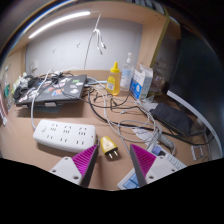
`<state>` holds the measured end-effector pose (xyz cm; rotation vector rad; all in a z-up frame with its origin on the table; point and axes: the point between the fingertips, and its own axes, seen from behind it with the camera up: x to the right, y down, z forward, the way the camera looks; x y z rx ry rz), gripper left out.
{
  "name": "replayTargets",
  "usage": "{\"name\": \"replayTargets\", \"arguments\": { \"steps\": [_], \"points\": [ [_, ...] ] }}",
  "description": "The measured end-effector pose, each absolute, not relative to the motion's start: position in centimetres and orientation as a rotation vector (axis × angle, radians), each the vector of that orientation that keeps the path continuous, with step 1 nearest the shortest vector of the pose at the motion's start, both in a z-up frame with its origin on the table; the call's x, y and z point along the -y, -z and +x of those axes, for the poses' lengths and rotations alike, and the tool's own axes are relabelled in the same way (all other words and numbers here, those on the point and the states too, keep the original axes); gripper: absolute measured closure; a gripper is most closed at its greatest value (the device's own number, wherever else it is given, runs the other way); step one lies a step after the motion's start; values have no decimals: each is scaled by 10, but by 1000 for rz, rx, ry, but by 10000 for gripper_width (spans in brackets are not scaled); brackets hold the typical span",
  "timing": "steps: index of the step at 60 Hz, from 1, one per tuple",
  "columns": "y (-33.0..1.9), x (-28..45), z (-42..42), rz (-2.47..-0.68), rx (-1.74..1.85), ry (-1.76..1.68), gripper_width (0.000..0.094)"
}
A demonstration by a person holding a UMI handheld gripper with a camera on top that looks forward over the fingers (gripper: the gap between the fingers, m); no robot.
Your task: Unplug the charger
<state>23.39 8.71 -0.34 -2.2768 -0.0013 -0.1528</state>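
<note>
A small yellow charger (108, 149) with two metal prongs facing me lies on the wooden desk, just right of a white power strip (60, 133). It is not in any socket of the strip. My gripper (112, 164) is open. The charger stands between the tips of my two fingers, with a gap on each side. The left pink pad (84, 163) and the right pink pad (140, 160) do not touch it. A tangle of white cables (122, 118) runs behind the charger; I cannot tell whether one is joined to it.
A yellow bottle (114, 78) and a white-and-blue bottle (141, 80) stand at the back by the wall. A pile of dark devices and books (52, 91) lies back left. A dark flat device (176, 120) and a white-blue card (162, 158) lie to the right.
</note>
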Motion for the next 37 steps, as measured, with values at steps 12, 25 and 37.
{"name": "replayTargets", "arguments": {
  "steps": [12,25,37],
  "points": [
    [-38,-77,226,-2151,-28,58,52],
    [-94,-38,224,-2040,-17,6,54],
    [-118,5,239,-1999,-4,-3,52]
  ]
}}
